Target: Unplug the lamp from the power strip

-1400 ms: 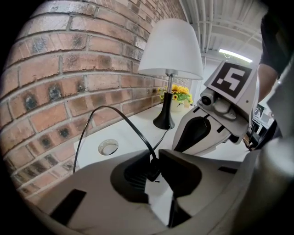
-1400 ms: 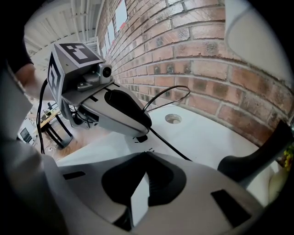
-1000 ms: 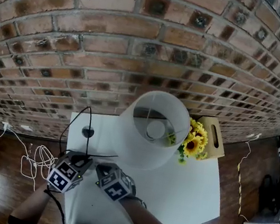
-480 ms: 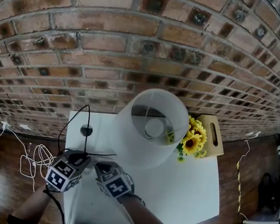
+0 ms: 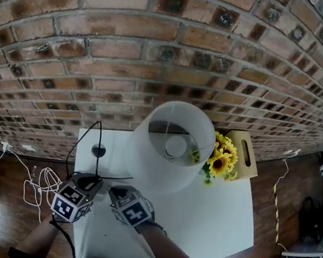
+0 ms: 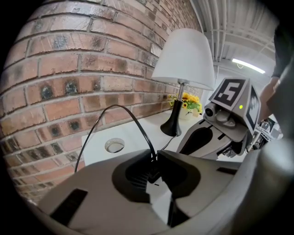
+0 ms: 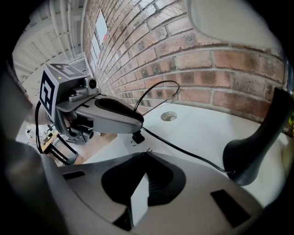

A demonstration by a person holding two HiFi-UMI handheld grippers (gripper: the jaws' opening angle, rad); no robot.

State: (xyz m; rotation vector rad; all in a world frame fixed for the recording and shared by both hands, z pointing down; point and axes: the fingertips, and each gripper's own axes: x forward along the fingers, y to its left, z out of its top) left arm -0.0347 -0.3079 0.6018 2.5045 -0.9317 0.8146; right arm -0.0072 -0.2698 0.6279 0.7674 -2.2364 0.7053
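Note:
The lamp (image 5: 171, 145) with its white shade stands on the white table (image 5: 213, 221). Its black cord (image 6: 131, 117) arcs up from my left gripper (image 5: 99, 180) and drops over the table's left edge. Another stretch of cord (image 7: 183, 150) runs to the lamp's black base (image 7: 257, 156). The left gripper's jaws have just been closing and pinch a small black plug (image 7: 137, 137) on that cord, just above the tabletop. My right gripper (image 5: 115, 190) sits close beside it, shut with nothing between its fingertips. No power strip is in view.
A round cable hole (image 6: 115, 146) lies in the table near the brick wall (image 5: 134, 40). Sunflowers (image 5: 223, 158) and a wooden box (image 5: 244, 155) stand right of the lamp. White cables (image 5: 44, 182) lie on the wooden floor at the left.
Both grippers keep their places beside each other at the table's left front. Only the head view has shifted slightly.

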